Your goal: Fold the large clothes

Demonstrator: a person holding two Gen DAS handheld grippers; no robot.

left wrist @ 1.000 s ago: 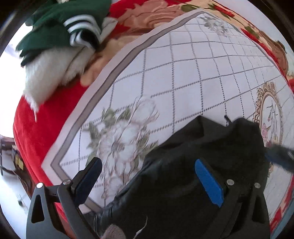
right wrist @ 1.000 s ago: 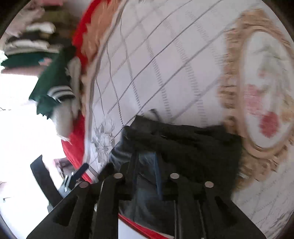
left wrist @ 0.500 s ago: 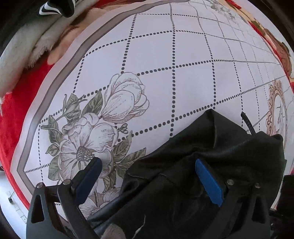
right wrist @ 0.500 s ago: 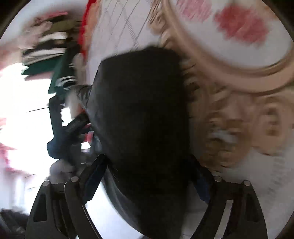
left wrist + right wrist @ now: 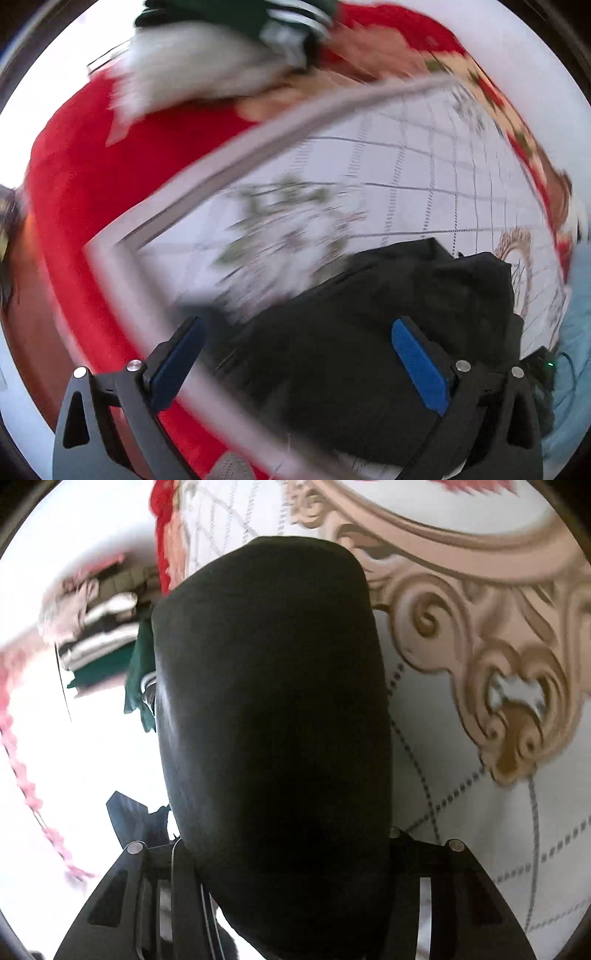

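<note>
**Claws at the black garment: one gripping, one free**

Right claw (image 5: 291, 867): clenched on the black garment (image 5: 269, 701), whose folded bulk rises between its fingers and fills the middle of the right wrist view. Half a second ago this claw stood spread around the bundle; one second ago it was shut over the garment's near edge.

Left claw (image 5: 295, 354): released, blue pads wide apart, holding nothing, poised above the same garment (image 5: 369, 332); its view has swung out and blurred since the last picture.

Location: garment lies bunched on the printed bed cover (image 5: 406, 177), over a red blanket (image 5: 81, 177).

Adjacent: green striped garment (image 5: 258, 18), well apart.

Assessment: the regrip suggests a further fold or a lift is under way.
</note>
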